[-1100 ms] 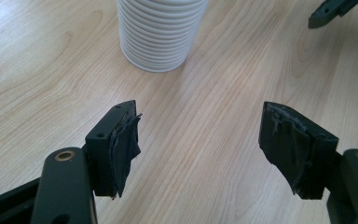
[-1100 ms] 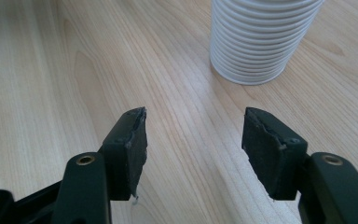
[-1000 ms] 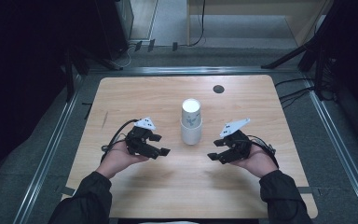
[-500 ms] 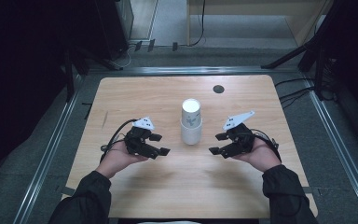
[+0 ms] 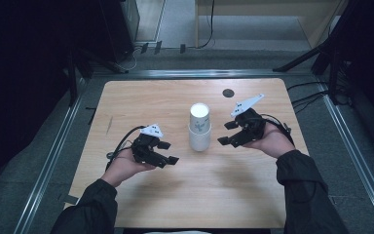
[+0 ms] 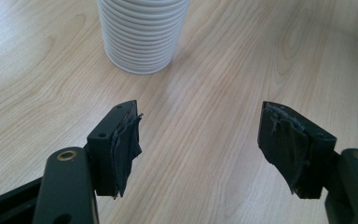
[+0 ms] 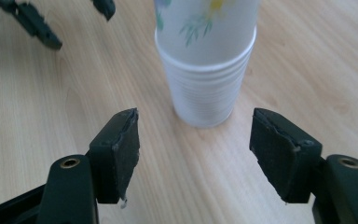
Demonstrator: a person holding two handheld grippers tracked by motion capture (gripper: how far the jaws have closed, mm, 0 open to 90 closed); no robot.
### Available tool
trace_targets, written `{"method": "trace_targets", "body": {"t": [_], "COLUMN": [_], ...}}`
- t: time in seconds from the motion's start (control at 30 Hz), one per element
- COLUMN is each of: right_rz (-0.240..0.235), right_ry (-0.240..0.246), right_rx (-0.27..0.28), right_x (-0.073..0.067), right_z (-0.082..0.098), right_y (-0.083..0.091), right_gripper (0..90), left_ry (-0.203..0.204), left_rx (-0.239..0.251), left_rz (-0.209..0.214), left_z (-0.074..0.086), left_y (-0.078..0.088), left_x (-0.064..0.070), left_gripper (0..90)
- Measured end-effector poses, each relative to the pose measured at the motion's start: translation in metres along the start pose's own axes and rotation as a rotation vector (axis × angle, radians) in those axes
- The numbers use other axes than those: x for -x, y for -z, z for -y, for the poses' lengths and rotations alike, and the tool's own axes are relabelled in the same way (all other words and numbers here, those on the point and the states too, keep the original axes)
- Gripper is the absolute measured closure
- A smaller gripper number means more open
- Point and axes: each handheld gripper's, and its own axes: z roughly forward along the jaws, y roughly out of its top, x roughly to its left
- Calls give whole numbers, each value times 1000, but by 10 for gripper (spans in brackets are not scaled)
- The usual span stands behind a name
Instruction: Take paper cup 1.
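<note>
both hands flank the cup stack (image 5: 199, 127); left gripper (image 5: 168, 152) low, right gripper (image 5: 228, 132) raised, each gaping and empty.

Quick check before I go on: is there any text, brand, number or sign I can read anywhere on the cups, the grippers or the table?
None: no readable words, numbers or brand marks.
Stack of paper cups: a printed leaf and flower pattern, no lettering.
Grey plate on the left gripper: small dark marks, too small to read.
Grey plate on the right gripper: small dark marks, too small to read.
Wooden table: bare wood grain, no label.
</note>
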Motion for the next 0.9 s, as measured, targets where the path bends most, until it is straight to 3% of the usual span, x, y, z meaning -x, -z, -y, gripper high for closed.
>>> {"method": "trace_targets", "body": {"t": [0.13,0.27,0.37,0.73,0.9], "right_rz": [-15,-20,-22,-31,-33], "right_ry": [17,21,43,109,118], "right_rx": [-7,-66,-78,-134,-135], "right_x": [5,9,10,8,5], "right_z": [-16,-32,-43,-82,-95], "right_y": [-2,-7,-8,-18,-25], "right_gripper": [328,313,295,240,238], "left_ry": [-2,-2,-6,0,1], "left_rx": [3,-5,-7,0,4], "left_rz": [-1,-5,-4,0,3], "left_z": [0,1,1,2,2], "left_y": [1,1,1,2,3], "left_x": [0,-1,-1,-1,-1], "left_gripper": [294,293,293,286,286]}}
